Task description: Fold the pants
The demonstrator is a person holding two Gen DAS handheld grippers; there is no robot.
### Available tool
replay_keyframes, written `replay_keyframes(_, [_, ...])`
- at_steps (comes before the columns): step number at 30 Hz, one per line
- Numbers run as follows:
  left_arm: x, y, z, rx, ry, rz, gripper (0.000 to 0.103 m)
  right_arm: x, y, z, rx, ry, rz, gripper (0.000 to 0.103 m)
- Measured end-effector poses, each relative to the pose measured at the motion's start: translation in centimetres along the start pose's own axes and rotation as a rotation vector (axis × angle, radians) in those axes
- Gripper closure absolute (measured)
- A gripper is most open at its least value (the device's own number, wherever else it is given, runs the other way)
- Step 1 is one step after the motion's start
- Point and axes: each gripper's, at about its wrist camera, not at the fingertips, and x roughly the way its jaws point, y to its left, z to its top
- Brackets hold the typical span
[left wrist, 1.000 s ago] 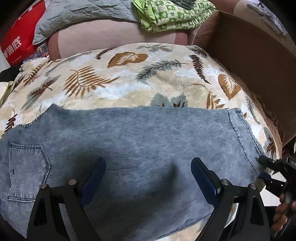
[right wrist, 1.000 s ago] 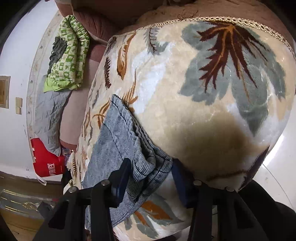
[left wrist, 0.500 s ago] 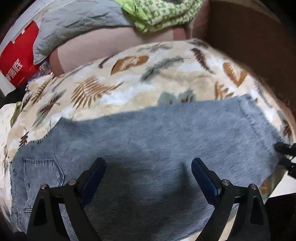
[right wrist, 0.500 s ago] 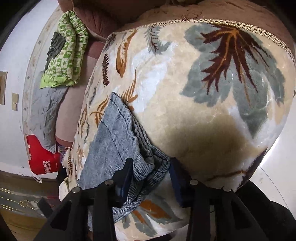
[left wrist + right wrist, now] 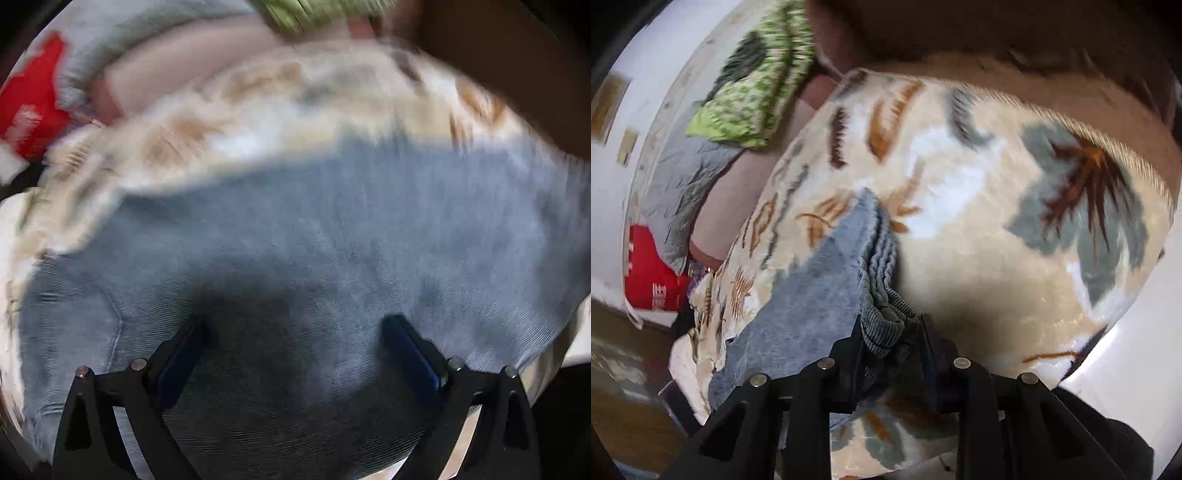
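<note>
**On the leaf-print blanket: hem end pinched, left jaws idle**

Across the blanket (image 5: pixel 258 122) the grey-blue pants (image 5: pixel 332 240) were laid flat, folded lengthwise so far as could be judged, with a back pocket seam faintly made out at the left of the left wrist view. The stacked leg hems were clamped by the right gripper (image 5: pixel 890 332), its jaws drawn in on the bunched layers. The left gripper (image 5: pixel 291 347) was held spread wide just above the mid-length of the cloth, nothing between its jaws. Heavy blur was noted in the left view.

Risks judged: several layers were pinched at one edge only, so a lower layer could be lost on the lift and the fold skewed. The plush blanket could be dragged along with the denim. With the left jaws unengaged, the body of the pants could slide rather than crease.

Surroundings: a brown couch (image 5: pixel 997 33) under the blanket, green patterned cloth (image 5: pixel 757 99), a grey quilted piece (image 5: pixel 683 177), a red package (image 5: pixel 653 280), a pale wall.
</note>
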Motion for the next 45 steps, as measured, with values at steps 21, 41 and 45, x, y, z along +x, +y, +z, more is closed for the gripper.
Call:
replay_keyframes(21, [-11.3,19.4,-5.7,-0.470,-0.226,0.029,0.006,9.3,21.7,-19.4,-0.678,0.201,0.254,0.039])
replay_keyframes(41, [-2.2,7.2,-4.1,-0.168,-0.015,-0.024,0.005,7.8,10.3,-3.0,-0.038,0.264,0.604,0.028])
replay_keyframes(45, [-2.2,7.2,-4.5,-0.164,-0.037,-0.017,0.005,15.1,13.0,-1.1,-0.028,0.337,0.547,0.028])
